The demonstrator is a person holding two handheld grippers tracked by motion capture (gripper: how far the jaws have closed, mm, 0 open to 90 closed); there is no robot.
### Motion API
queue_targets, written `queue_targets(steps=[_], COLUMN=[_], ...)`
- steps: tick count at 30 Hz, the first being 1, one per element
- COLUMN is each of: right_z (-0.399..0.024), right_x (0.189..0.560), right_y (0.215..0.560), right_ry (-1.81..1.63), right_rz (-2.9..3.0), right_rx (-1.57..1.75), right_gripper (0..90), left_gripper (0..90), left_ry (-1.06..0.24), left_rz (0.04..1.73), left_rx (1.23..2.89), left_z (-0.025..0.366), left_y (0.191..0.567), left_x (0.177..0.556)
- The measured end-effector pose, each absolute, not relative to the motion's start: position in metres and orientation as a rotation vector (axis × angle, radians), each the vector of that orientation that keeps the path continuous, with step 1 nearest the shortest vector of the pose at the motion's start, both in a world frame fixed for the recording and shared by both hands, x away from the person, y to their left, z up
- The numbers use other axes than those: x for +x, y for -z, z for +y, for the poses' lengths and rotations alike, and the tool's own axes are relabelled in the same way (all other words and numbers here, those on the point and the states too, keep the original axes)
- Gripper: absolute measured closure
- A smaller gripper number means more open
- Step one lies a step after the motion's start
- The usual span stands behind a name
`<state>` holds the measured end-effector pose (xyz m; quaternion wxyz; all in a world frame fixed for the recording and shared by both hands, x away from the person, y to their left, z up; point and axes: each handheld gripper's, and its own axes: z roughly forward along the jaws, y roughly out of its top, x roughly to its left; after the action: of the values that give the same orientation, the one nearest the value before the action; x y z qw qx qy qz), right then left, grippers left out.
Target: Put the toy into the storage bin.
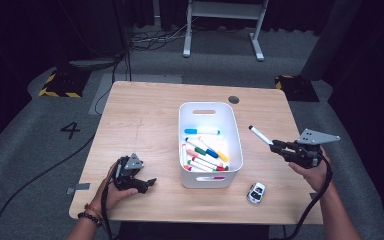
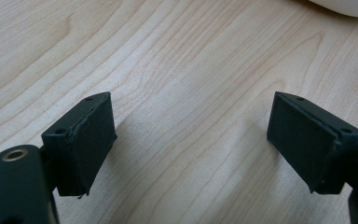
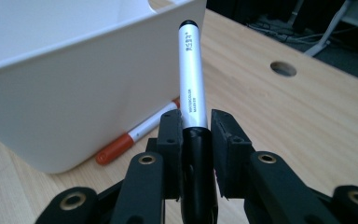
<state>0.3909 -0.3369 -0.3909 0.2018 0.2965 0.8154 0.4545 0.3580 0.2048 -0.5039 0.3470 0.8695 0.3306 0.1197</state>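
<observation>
Markers [image 1: 205, 155] in bin [image 1: 232, 125], toy car [image 1: 256, 193] right of it

The marker [image 3: 192, 77] held at three o'clock is silver-white with a black cap. The bin [image 1: 233, 131] is white; its markers [image 1: 205, 152] have blue, green, red, yellow caps. An orange-capped marker [image 3: 130, 137] lies outside. The toy car [image 1: 256, 192] is white; the table [image 1: 140, 120] is pale woodgrain.

The black marker's [image 3: 193, 93] capped end is hidden between the jaws; the orange marker [image 3: 135, 135] is half behind them
</observation>
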Motion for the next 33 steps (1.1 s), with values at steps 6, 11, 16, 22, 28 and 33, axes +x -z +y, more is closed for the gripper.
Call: queue_targets(steps=[6,11,16,22,28,33], right_z=[-0.328,-0.317,-0.296,-0.268,-0.238,-0.215], right_x=[0.390,0.391,0.394,0.398,0.402,0.403], right_y=[0.365,0.352,0.343,0.333,0.327,0.324], right_ry=[-1.277,-1.280,-1.272,-1.281,-1.246,-1.226], right_rz=[2.266,2.281,2.312,2.360,2.429,2.482], right_rx=[0.764,0.719,0.667,0.604,0.490,0.424], right_gripper=[74.7,74.7,74.7,74.7,74.7,74.6], left_gripper=[15.4,15.4,15.4,15.4,15.4,15.4], left_ry=[-0.311,-0.311,-0.311,-0.313,-0.314,-0.313], left_rz=[0.859,0.859,0.859,0.857,0.856,0.856], left_rx=[2.254,2.254,2.254,2.255,2.256,2.255], left_z=[0.205,0.205,0.205,0.205,0.205,0.205], left_y=[0.504,0.504,0.504,0.504,0.504,0.504], left_x=[0.358,0.358,0.358,0.358,0.358,0.358])
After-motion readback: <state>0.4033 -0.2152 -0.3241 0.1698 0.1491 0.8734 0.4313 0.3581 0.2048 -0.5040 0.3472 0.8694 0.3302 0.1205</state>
